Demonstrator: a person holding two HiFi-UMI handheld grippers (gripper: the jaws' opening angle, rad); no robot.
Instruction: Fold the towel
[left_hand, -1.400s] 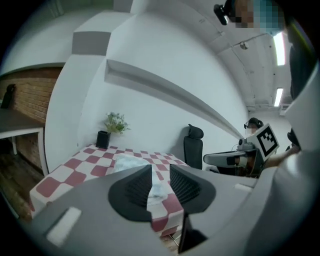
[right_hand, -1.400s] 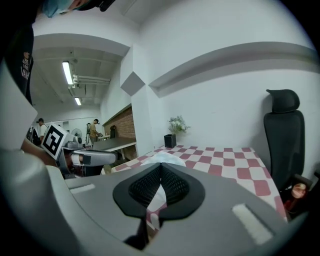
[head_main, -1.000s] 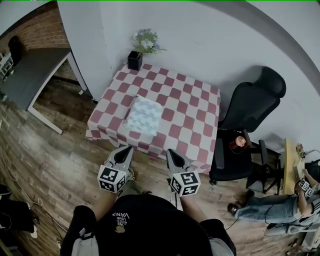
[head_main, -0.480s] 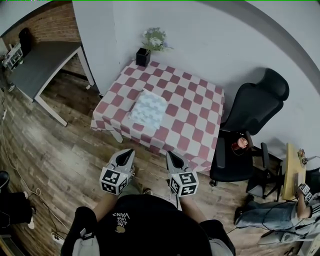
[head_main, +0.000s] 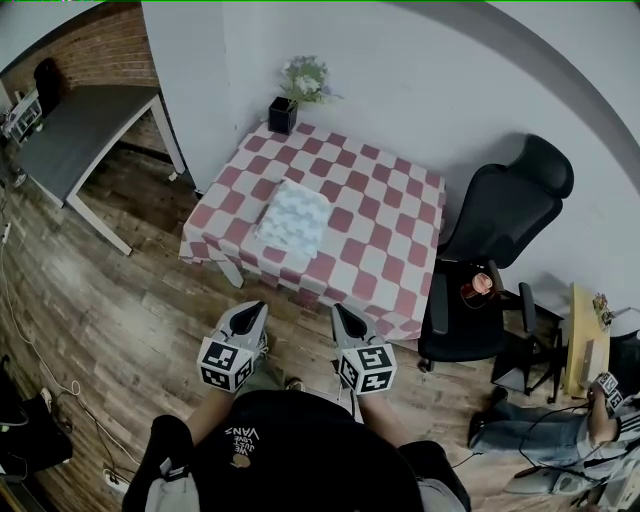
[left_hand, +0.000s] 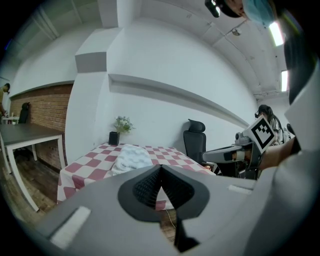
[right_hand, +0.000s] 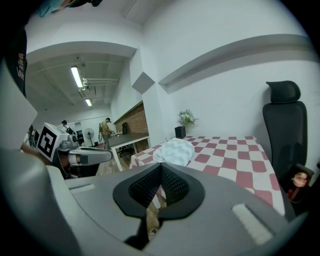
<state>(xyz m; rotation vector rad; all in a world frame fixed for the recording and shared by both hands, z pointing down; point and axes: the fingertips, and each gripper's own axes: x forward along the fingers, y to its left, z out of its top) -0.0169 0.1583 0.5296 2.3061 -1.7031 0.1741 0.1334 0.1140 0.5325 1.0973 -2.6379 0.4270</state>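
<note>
Checkered desk carries the towel toward its front-left corner. Left tongs and right tongs hang clenched and empty, well short of it. Pinching the tablecloth too could drag everything askew.

Head view: high above, facing steeply down; left gripper and right gripper at bottom edge, checked table well ahead of both. Each gripper view: low, near level, looking along its own jaws toward that table. Each also catches the other gripper. Shared by all three: table, towel, black chair.
</note>
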